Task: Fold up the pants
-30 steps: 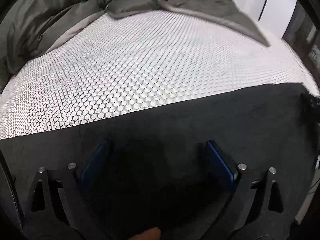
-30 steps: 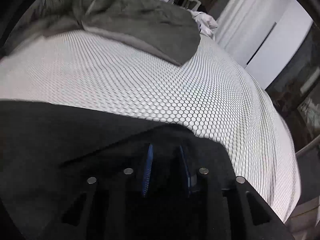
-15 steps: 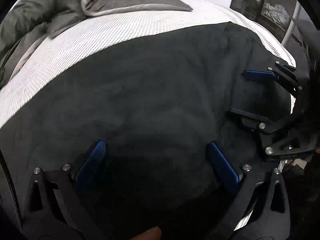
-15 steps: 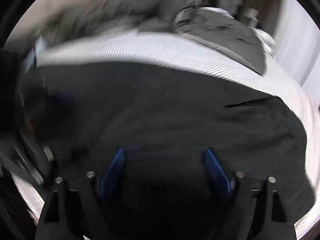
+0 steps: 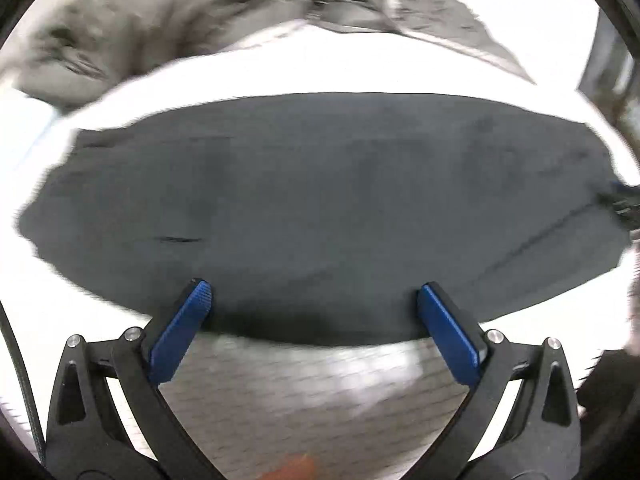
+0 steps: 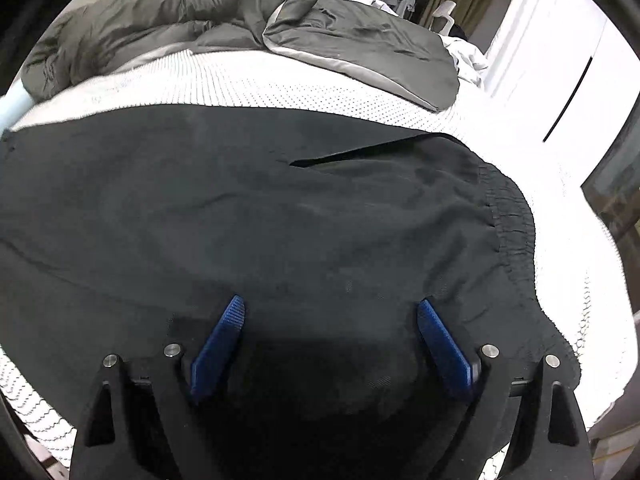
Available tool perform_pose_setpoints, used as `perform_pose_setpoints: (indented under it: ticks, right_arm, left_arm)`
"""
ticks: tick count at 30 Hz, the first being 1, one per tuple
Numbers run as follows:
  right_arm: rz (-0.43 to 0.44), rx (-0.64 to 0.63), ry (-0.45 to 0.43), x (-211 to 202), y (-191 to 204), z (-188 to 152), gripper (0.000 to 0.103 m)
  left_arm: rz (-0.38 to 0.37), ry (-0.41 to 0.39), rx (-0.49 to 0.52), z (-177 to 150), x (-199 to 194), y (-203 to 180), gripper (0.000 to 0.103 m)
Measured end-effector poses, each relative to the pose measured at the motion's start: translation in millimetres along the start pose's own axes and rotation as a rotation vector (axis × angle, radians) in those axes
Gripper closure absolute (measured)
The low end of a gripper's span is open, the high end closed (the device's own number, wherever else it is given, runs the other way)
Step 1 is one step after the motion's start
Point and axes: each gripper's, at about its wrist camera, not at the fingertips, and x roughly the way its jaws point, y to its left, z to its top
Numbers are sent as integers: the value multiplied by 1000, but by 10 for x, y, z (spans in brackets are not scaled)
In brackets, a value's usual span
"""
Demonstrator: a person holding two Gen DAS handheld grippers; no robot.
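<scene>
- The pants (image 6: 280, 232), dark and already doubled lengthwise as far as can be judged, are laid flat across the white mesh-patterned bed (image 6: 248, 84), with the elastic waistband (image 6: 510, 216) at the right in the right wrist view.
- A grey duvet (image 6: 352, 36) is bunched at the far side of the bed, well apart from the pants.
- The left claw (image 5: 314, 300) is seen spread wide with nothing between its blue pads (image 5: 180, 332); it is held over the near edge of the pants, and bare bed shows beneath it.
- The right claw (image 6: 328, 312) is also spread; its jaws have just been opening, and no cloth is pinched between the pads, though the fabric lies directly below them.
- The left wrist view is blurred, so fine creases there cannot be told.
- The step in hand is judged to be a release: one fold appears to be laid down and both claws are free above the cloth.
- The next move is judged to call for a crosswise fold: one end, waistband or leg hems, would need to be pinched at both corners, lifted together and carried over toward the other end.
- Care would be needed that both layers are caught at each corner, otherwise the lengthwise fold may be pulled apart.
</scene>
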Motion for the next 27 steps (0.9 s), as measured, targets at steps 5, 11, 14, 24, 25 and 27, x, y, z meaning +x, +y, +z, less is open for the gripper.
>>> perform_pose_setpoints:
  ticks: [5, 11, 14, 24, 25, 27]
  right_arm:
    - [33, 37, -9, -52, -37, 172, 13]
    - [229, -30, -115, -204, 406, 448, 13]
    - [319, -58, -116, -164, 806, 504, 13]
    - [-79, 42, -12, 301, 113, 407, 9]
    - [-108, 74, -8, 306, -13, 378, 9]
    - [-114, 133, 4, 310, -262, 330, 9]
  left_arm:
    - [-7, -26, -10, 39, -199, -115, 1]
    - [-131, -22, 146, 461, -15, -1170, 1]
    - [-178, 40, 218, 622, 282, -1652, 1]
    - [-4, 83, -29, 585, 364, -567, 0]
    - [12, 80, -67, 561, 345, -418, 0]
    - [-46, 66, -116, 474, 258, -136, 6]
